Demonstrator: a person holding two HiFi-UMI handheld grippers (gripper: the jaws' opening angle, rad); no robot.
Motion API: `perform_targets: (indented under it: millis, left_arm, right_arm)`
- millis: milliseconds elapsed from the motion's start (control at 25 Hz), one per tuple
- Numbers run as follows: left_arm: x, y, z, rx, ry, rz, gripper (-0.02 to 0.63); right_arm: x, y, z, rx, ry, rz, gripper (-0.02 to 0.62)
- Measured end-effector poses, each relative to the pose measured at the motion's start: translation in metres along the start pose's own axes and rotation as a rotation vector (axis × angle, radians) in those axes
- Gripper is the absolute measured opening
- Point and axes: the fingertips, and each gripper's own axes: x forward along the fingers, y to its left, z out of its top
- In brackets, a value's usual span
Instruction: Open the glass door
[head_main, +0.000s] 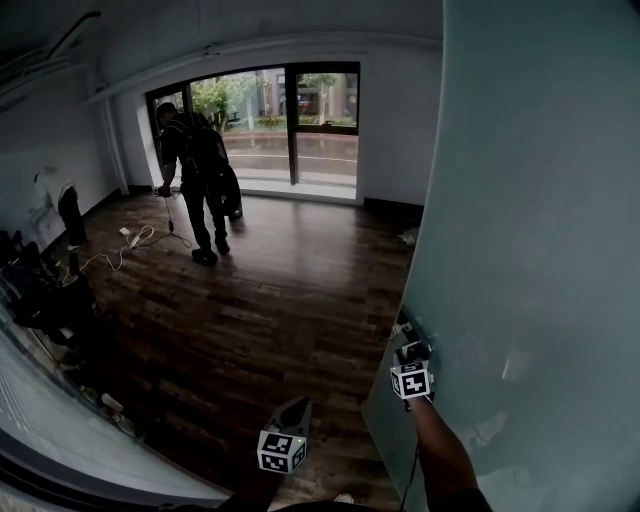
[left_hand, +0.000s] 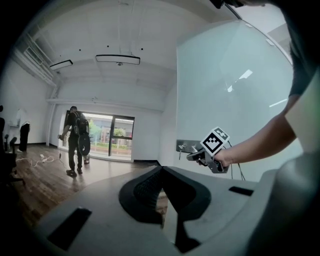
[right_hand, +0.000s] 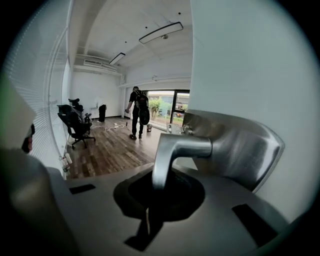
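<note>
Gripping the lever handle (right_hand: 177, 149), right gripper (right_hand: 159, 196) is clamped tight on it. Frosted glass door (head_main: 540, 200) on the right looks partly swung. Follow the hinge arc, no twisting. Left gripper (left_hand: 161, 186) closed, empty.

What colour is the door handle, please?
Silver metal handle; clearest in the right gripper view.

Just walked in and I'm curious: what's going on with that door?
Someone holds a two-jaw gripper in each hand. The right gripper is clamped on the metal lever handle of the frosted glass door, which appears partly open. The left gripper holds nothing, jaws together. Another person stands by the far windows.
</note>
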Motion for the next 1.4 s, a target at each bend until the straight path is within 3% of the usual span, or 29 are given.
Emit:
perform_targets:
  millis: [480, 680, 920, 1240, 1400]
  left_arm:
    - [0.064, -0.006, 0.02, 0.014, -0.013, 0.049, 0.006]
    - [0.092, -0.01, 0.029, 0.027, 0.008, 0.031, 0.006]
    - [0.116, -0.011, 0.028, 0.036, 0.03, -0.016, 0.006]
    - [0.135, -0.023, 0.041, 0.054, 0.044, -0.093, 0.006]
    - [0.14, -0.022, 0.037, 0.061, 0.049, -0.114, 0.006]
  right_arm:
    - [0.015, -0.163, -0.028, 0.106, 0.055, -0.143, 0.015]
    - [0.016, -0.224, -0.046, 0.042, 0.143, -0.203, 0.015]
    - [0.002, -0.274, -0.048, 0.148, 0.155, -0.232, 0.015]
    - [-0.008, -0.308, -0.058, 0.161, 0.253, -0.251, 0.016]
    - [-0.018, -0.319, -0.049, 0.117, 0.22, -0.356, 0.024]
